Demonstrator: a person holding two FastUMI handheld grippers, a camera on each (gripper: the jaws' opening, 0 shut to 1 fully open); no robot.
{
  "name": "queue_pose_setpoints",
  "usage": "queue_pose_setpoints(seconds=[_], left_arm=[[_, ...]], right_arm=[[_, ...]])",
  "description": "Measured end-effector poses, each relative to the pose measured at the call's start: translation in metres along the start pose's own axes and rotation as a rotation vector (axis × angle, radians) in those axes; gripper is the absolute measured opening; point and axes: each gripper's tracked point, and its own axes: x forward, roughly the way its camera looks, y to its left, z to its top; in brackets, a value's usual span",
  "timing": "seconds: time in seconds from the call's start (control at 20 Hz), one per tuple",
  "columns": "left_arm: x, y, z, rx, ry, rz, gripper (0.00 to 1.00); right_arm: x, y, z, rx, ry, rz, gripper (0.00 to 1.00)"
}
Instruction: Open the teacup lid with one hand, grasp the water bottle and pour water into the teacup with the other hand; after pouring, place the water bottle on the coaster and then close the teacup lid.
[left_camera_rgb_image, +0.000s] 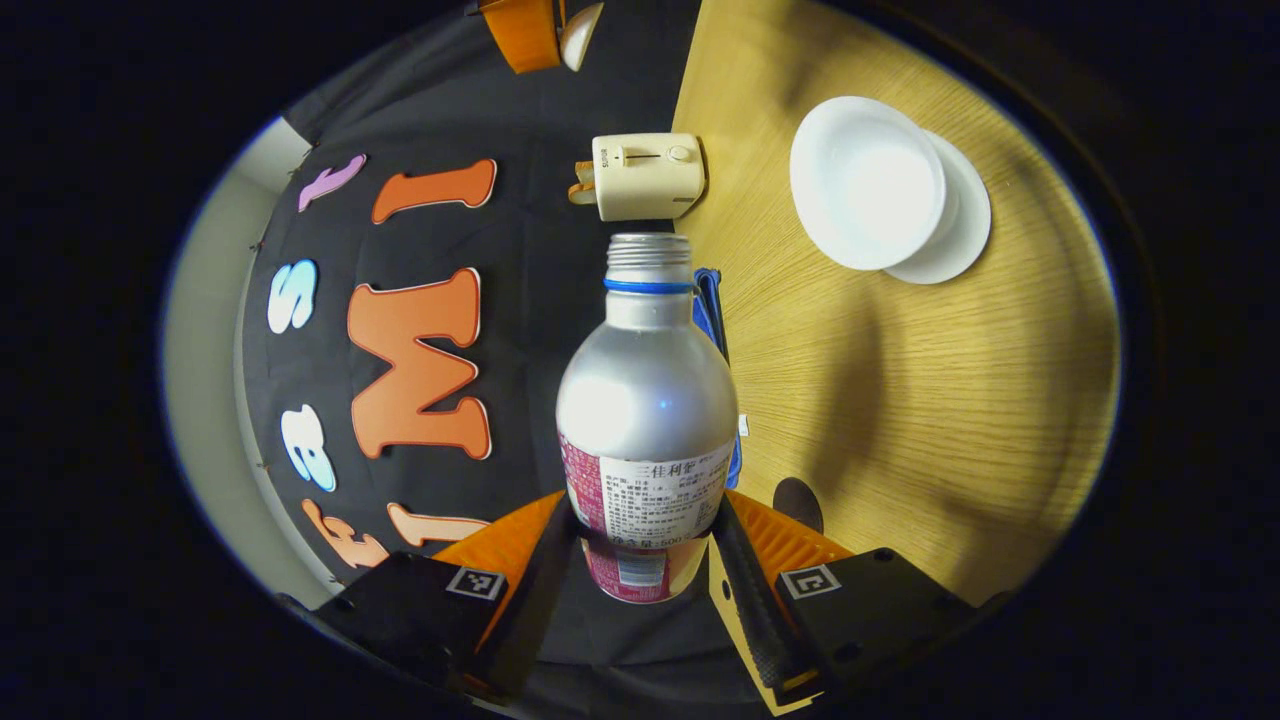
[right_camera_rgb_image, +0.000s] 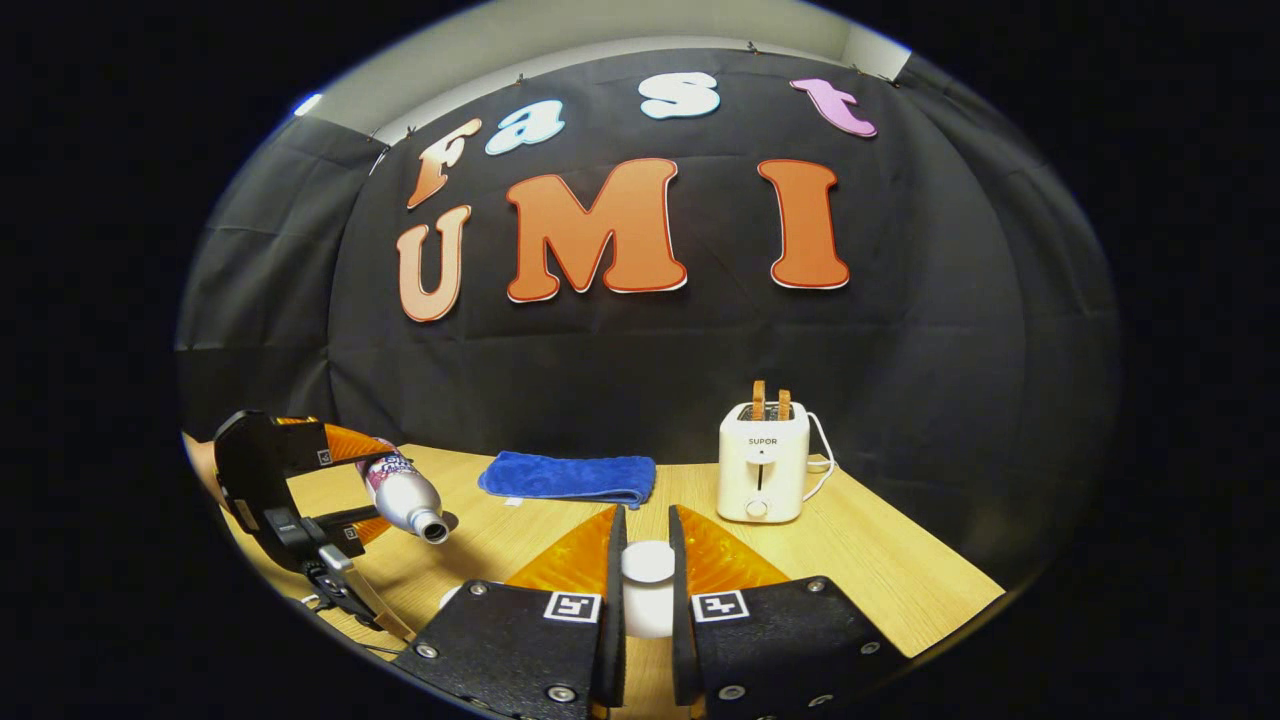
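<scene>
The water bottle is clamped by the left gripper and tipped for pouring, toward the teacup at two o'clock; the lid, probably, is pinched clear by the right gripper.

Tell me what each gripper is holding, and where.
Left gripper: water bottle, gripped low on its labelled body. Right gripper: white teacup lid, by its knob.

Left tongs clamped, tipped sideways; right tongs clamped, level.
</scene>
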Motion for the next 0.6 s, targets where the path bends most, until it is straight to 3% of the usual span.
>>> queue_pose_setpoints(seconds=[0.6], left_arm=[[0.001, 0.012, 0.008, 0.135, -0.04, 0.048, 0.82]], right_arm=[[-0.004, 0.001, -0.003, -0.002, 0.008, 0.006, 0.19]])
